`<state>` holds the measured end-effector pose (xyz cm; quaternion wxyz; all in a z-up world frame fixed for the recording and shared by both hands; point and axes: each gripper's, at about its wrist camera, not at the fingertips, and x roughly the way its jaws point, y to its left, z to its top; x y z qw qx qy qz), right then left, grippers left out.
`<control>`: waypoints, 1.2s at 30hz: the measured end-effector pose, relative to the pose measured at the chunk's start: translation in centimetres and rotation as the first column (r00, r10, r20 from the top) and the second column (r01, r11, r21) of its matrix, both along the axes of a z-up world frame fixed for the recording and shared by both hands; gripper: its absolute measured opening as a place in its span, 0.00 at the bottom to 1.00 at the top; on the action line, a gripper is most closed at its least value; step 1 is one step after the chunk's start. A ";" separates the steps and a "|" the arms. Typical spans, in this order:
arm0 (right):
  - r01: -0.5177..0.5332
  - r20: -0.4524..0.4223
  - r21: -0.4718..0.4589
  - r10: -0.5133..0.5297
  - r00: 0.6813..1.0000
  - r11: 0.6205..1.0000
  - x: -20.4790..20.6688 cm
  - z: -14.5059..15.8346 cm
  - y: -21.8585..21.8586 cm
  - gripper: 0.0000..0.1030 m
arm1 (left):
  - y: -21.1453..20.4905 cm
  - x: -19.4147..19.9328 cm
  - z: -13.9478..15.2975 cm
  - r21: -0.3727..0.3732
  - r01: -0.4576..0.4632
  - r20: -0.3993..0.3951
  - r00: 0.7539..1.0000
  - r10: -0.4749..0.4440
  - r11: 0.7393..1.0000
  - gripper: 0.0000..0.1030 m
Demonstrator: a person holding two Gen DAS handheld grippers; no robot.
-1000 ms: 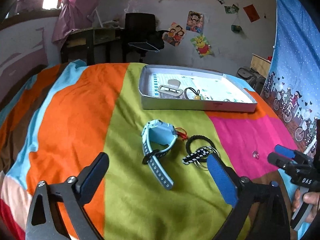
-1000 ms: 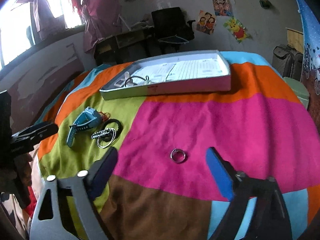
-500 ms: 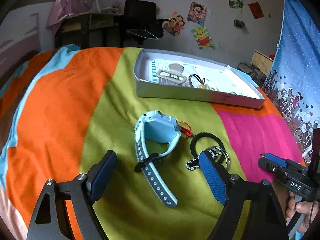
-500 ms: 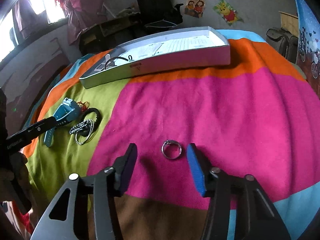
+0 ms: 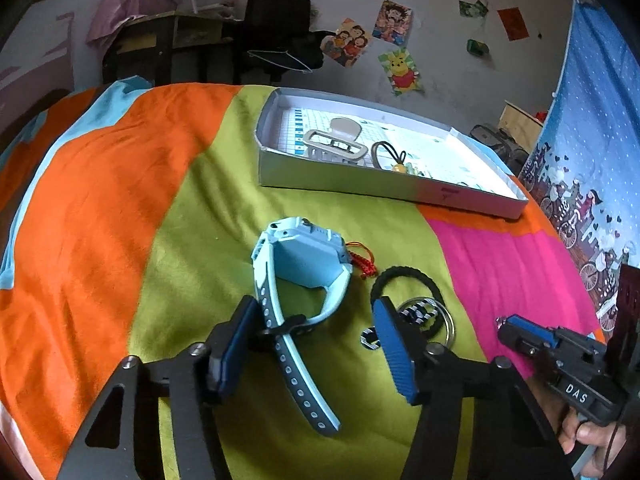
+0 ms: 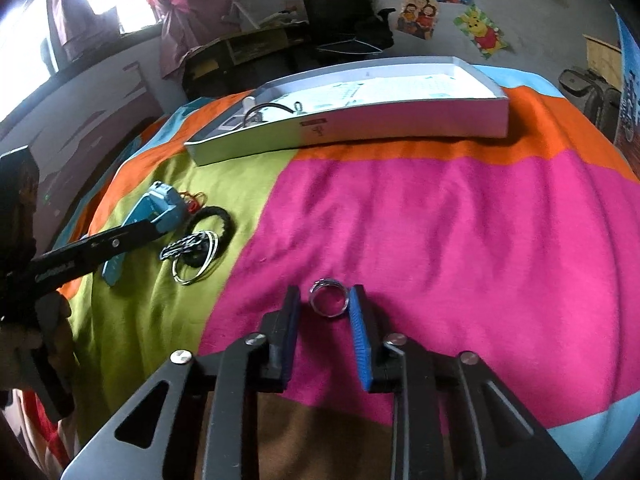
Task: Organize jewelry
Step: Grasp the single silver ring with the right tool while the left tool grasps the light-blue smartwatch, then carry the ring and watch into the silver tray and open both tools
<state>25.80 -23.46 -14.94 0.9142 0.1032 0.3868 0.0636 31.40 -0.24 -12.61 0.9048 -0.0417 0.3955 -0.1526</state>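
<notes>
right gripper (image 6: 323, 303): jaws narrowed around silver ring (image 6: 329, 297), right pad touching it, left pad just clear | ring: flat on pink patch of blanket (image 6: 440, 220) | blue watch (image 6: 154, 210), black hair tie (image 6: 211, 222), key rings (image 6: 196, 258): on green patch, left | white tray (image 6: 400, 120): behind | left gripper (image 6: 96, 250): over watch strap

watch (image 5: 304, 256) left of keyring (image 5: 420, 312) | ring (image 6: 329, 302) right of both | tray (image 5: 384, 184) behind all, on bedspread (image 5: 120, 200)

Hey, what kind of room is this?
Probably a child's bedroom: a colourful patchwork bedspread serves as the work surface, cartoon posters hang on the wall, and a pink curtain covers the window.
</notes>
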 end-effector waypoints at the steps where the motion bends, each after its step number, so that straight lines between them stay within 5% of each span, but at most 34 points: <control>1: -0.005 0.002 -0.001 0.005 1.000 1.000 0.1 0.0 0.2 0.18 | 0.1 0.1 -0.1 0.002 -0.005 -0.003 1.000 0.005 1.000 0.51; 16: -0.060 0.026 0.000 0.060 0.998 0.998 0.0 0.1 1.2 0.18 | -0.4 0.1 -0.5 0.053 -0.025 -0.040 0.999 0.027 0.998 0.22; 36: -0.100 0.063 -0.008 0.101 0.993 0.995 -0.8 1.1 1.8 0.18 | -1.0 -1.8 0.7 -0.038 0.003 -0.152 0.988 -0.009 0.999 0.16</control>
